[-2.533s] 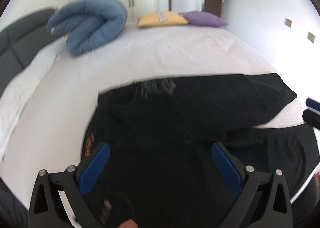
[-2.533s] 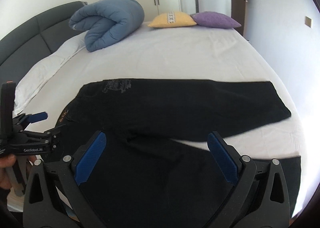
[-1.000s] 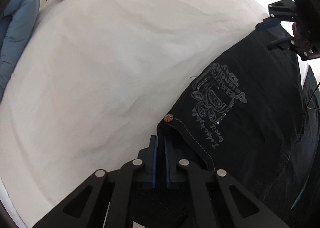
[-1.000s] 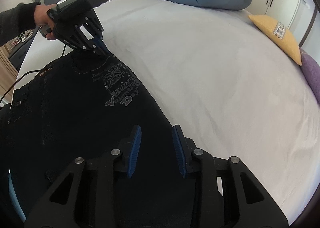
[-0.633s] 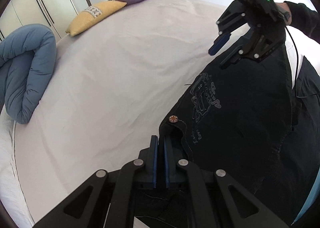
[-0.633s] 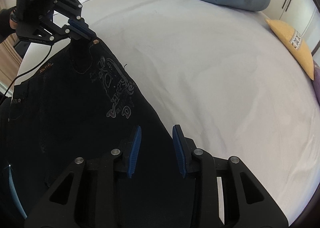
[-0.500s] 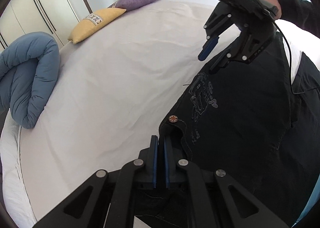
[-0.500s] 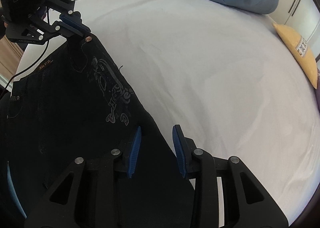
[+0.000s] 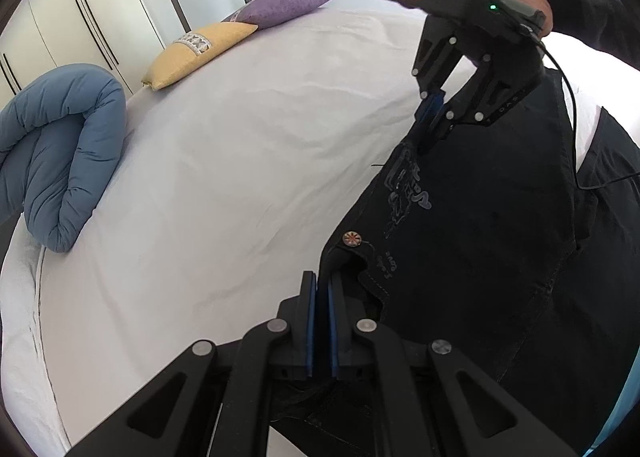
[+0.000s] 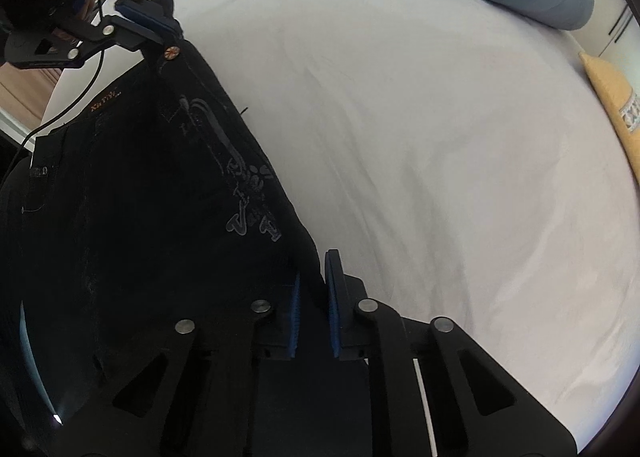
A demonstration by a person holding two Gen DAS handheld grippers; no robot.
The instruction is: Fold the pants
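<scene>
On the white bed (image 9: 224, 161), the black pants (image 9: 480, 237) lie along its near edge. The right gripper (image 10: 312, 297) has just closed onto their edge below the print, where earlier it gaped; the left gripper (image 9: 322, 317) stays clamped beside the copper button (image 9: 351, 238).
</scene>
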